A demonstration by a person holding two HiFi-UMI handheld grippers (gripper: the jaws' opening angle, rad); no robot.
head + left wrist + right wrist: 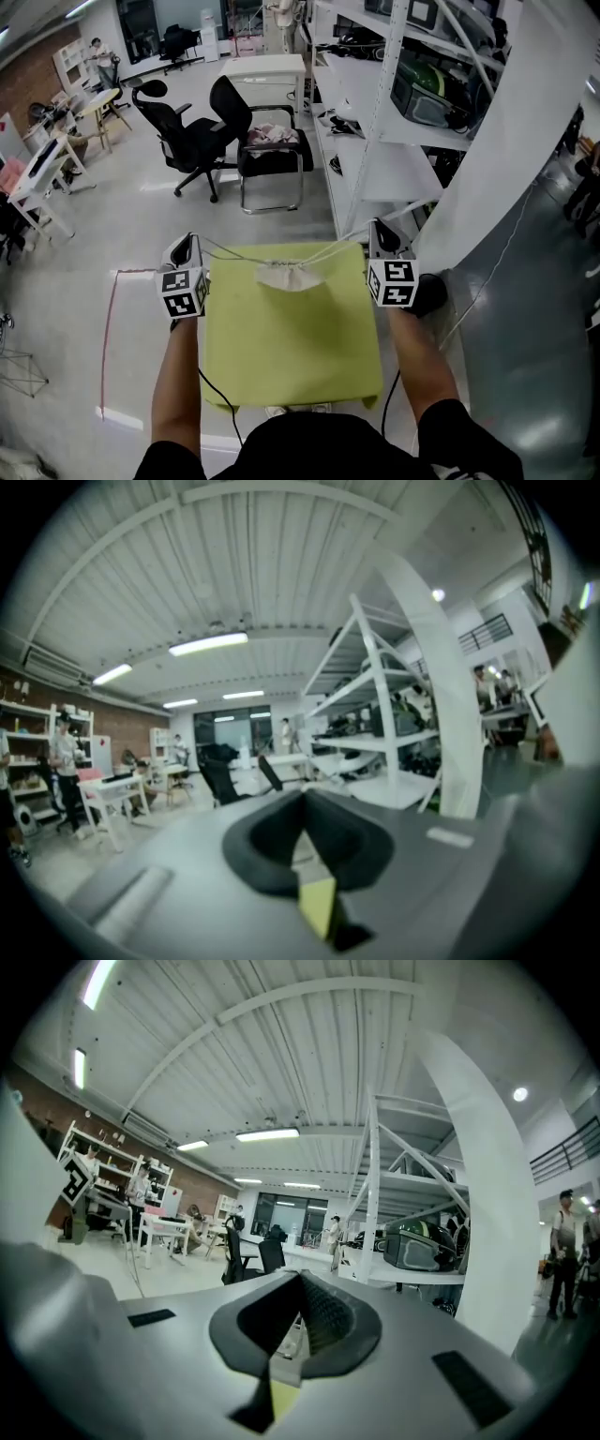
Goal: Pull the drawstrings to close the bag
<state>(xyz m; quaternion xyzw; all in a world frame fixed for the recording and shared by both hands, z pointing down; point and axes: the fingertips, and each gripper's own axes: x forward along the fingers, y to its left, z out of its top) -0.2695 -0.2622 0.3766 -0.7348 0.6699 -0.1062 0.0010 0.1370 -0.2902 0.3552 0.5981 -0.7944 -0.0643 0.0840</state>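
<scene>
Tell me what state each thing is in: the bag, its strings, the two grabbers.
bag: mouth bunched up, lying on the green table.
drawstrings: stretched taut toward both grippers.
left gripper: shut on its end of the drawstrings.
right gripper: shut on its end of the drawstrings.

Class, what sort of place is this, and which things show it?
Probably an open workshop or lab office: white shelves loaded with equipment, black office chairs, and white desks.

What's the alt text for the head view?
Left gripper and right gripper each pinch one of the white drawstrings stretched from a small white bag near the far edge of a yellow-green table. Office chairs and shelving stand beyond.
</scene>
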